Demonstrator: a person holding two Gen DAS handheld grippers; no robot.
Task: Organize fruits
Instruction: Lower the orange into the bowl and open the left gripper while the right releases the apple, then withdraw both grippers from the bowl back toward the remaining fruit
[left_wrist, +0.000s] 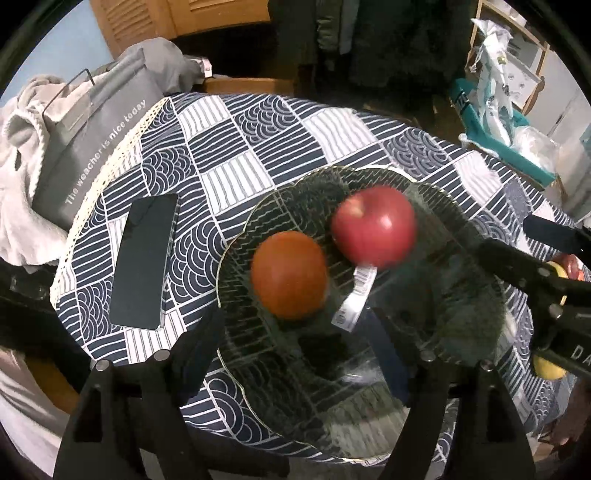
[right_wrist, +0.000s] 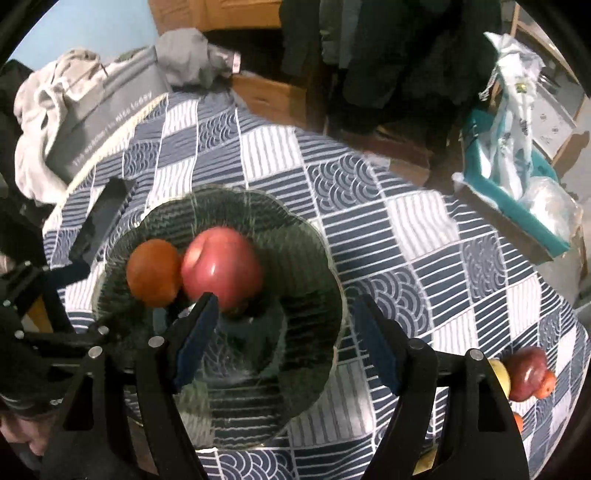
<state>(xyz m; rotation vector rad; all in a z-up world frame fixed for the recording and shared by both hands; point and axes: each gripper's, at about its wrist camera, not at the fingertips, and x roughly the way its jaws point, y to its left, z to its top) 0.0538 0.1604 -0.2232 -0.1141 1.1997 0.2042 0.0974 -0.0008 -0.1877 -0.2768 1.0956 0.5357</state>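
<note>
A clear glass plate (left_wrist: 465, 295) on the patterned tablecloth holds an orange-red round fruit (left_wrist: 290, 273) and a red apple (left_wrist: 375, 225), both blurred. My left gripper (left_wrist: 291, 328) is open above the plate's near half, with the orange fruit just past its fingertips and nothing between them. In the right wrist view the same plate (right_wrist: 295, 258) carries the orange fruit (right_wrist: 153, 273) and the apple (right_wrist: 221, 269). My right gripper (right_wrist: 288, 314) is open over the plate, its left blue pad (right_wrist: 199, 328) overlapping the apple's near side.
A dark phone (left_wrist: 144, 262) lies left of the plate, and a grey lettered bag (left_wrist: 92, 140) stands off the table's left edge. Several loose fruits, including a dark red apple (right_wrist: 526, 373), sit at the table's right. A teal box (right_wrist: 517, 206) is beyond the table.
</note>
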